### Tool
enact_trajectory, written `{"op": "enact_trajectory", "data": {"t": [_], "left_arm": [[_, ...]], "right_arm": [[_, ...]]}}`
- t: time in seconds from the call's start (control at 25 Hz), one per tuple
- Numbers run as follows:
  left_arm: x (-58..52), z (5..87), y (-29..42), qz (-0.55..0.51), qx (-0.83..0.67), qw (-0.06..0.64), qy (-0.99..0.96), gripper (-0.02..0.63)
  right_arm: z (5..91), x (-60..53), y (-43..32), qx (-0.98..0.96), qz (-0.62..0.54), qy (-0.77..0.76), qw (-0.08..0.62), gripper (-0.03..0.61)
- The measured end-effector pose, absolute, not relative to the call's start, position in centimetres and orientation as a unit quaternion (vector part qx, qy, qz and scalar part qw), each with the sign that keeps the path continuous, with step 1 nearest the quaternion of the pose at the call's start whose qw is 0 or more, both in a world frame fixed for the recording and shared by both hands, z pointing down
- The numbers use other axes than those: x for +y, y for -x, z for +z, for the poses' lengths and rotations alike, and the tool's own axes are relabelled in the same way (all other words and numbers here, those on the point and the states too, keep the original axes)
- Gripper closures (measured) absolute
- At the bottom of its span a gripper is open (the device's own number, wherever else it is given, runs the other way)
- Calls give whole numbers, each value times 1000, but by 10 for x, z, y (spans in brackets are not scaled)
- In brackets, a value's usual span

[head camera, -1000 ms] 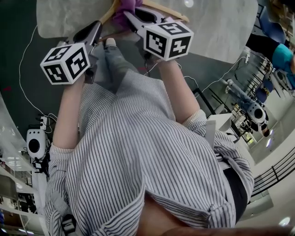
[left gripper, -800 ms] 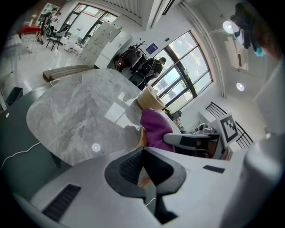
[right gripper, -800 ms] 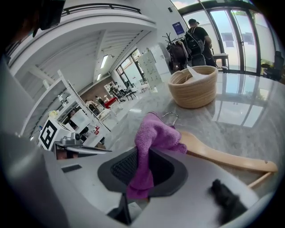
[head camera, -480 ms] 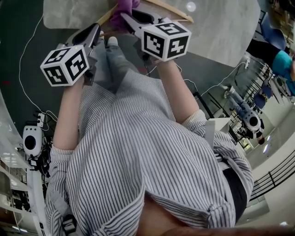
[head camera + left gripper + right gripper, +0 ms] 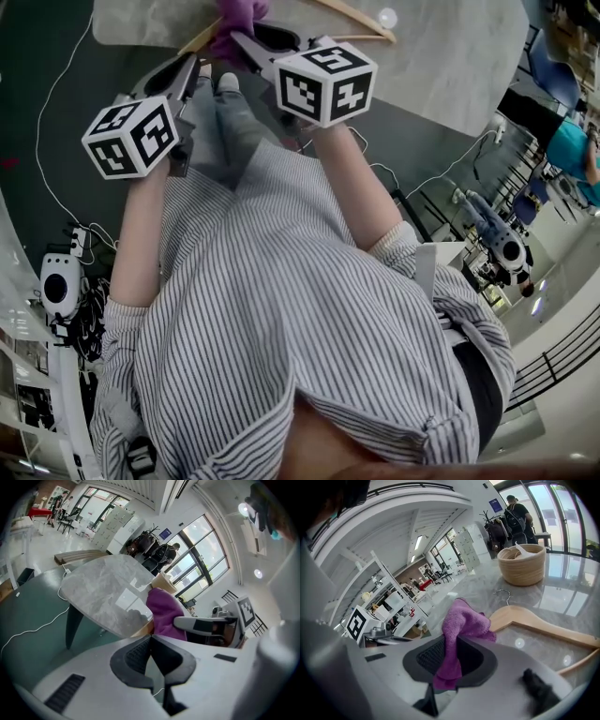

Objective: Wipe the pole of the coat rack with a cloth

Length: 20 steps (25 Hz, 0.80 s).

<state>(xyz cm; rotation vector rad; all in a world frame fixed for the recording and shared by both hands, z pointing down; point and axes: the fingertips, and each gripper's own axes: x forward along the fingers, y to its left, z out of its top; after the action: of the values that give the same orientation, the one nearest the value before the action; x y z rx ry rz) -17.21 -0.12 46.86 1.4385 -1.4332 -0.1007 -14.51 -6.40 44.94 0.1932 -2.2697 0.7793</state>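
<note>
Cloth (image 5: pixel 461 620) is pinched in the right claw (image 5: pixel 449 660), bunched up just past its tips at the desk (image 5: pixel 562 597) edge near a wooden hanger (image 5: pixel 534 620), left claw (image 5: pixel 151 641) closed up empty just beside it, and I can't spot the rack pole anywhere.

Head view: set above the person, facing steeply down past the torso (image 5: pixel 300 309) to the table (image 5: pixel 450 56) edge. Left gripper view: close behind its jaws, facing across the table toward the windows (image 5: pixel 197 569). Right gripper view: equally close, facing along the tabletop. All three share the table, cloth (image 5: pixel 461 620) and hanger (image 5: pixel 543 623).
</note>
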Motion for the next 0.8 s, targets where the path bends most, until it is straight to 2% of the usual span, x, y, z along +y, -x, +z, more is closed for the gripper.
{"op": "enact_trajectory", "data": {"t": [0.8], "left_arm": [[49,475,173,-63,-623,529,-572,603]], "right_arm": [[442,-5,168,-888,285,-15,361,508]]}}
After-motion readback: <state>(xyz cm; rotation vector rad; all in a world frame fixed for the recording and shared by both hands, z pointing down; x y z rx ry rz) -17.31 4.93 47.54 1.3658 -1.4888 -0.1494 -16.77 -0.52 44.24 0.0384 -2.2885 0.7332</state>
